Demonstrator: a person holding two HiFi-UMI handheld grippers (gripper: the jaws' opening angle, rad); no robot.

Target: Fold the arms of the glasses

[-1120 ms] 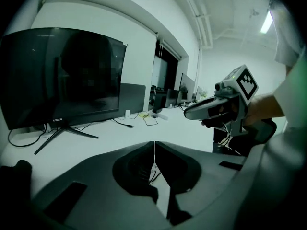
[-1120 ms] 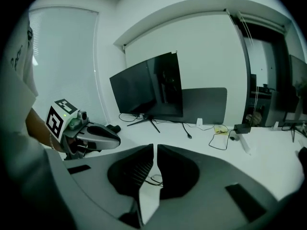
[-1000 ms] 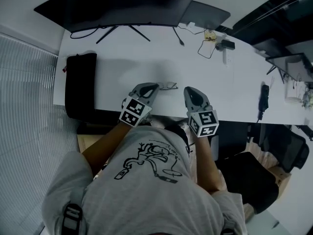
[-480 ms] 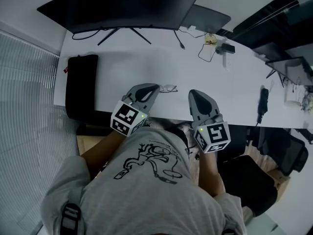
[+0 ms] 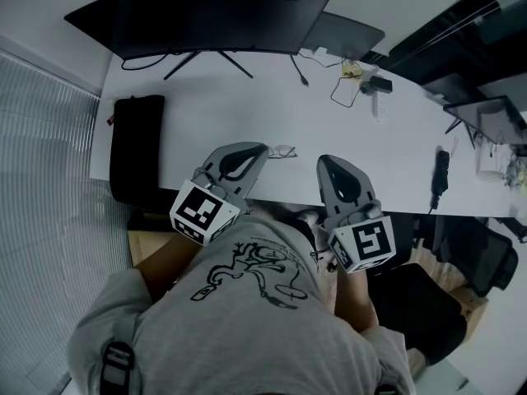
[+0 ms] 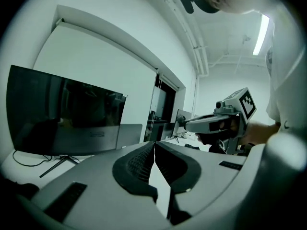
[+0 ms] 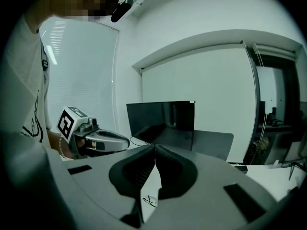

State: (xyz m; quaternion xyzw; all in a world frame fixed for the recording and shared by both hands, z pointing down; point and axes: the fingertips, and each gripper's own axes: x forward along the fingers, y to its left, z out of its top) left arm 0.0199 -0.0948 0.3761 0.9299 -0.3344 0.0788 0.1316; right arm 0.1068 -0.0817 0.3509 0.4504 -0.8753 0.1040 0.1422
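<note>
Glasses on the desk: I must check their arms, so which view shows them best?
The head view: the thin wire-framed glasses lie in plain sight on the white desk, though small. The right gripper view shows only a tiny dark glimpse; the left gripper view shows none.

Long white desk carries a wide black monitor at rear. White slatted blind left; ceiling strip light lit.

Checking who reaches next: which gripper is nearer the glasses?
The left gripper: in the head view its shut tips show right beside the glasses; the right gripper is farther off.
</note>
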